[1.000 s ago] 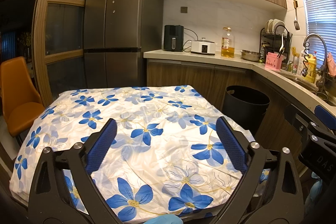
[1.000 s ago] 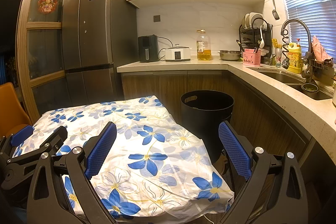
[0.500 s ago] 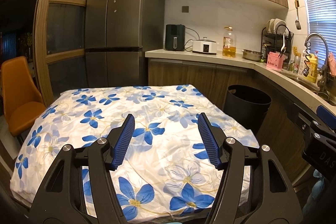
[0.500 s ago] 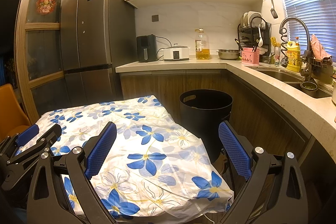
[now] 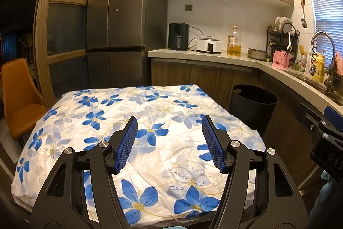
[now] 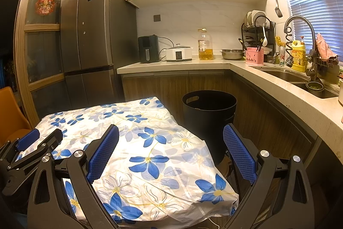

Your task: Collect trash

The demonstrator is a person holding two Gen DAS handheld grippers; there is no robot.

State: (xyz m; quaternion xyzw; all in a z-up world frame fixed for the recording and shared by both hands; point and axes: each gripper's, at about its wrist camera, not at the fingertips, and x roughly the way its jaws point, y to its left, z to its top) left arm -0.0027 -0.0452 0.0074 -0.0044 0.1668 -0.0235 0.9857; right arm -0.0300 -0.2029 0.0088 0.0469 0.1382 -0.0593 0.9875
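Trash is nowhere to be seen on the surface covered by the white plastic cloth printed with blue flowers (image 5: 150, 121); the cloth lies bare in both wrist views, so whatever is to be collected is either hidden or outside the frames. The round black plastic bin (image 6: 209, 113) stands on the floor just beside the far right corner of that cloth, between it and the wooden lower cabinets, probably so that anything lifted from the surface has only a short way to go.

The left hand-held gripper (image 5: 169, 143) hangs above the near part of the cloth; its jaws have just been closing to a middling gap, and nothing is between them. The right hand-held gripper (image 6: 171, 153) is held over the cloth's near right corner, jaws spread wide and empty, pointing toward the bin. Both seem poised in readiness, not yet committed to anything.
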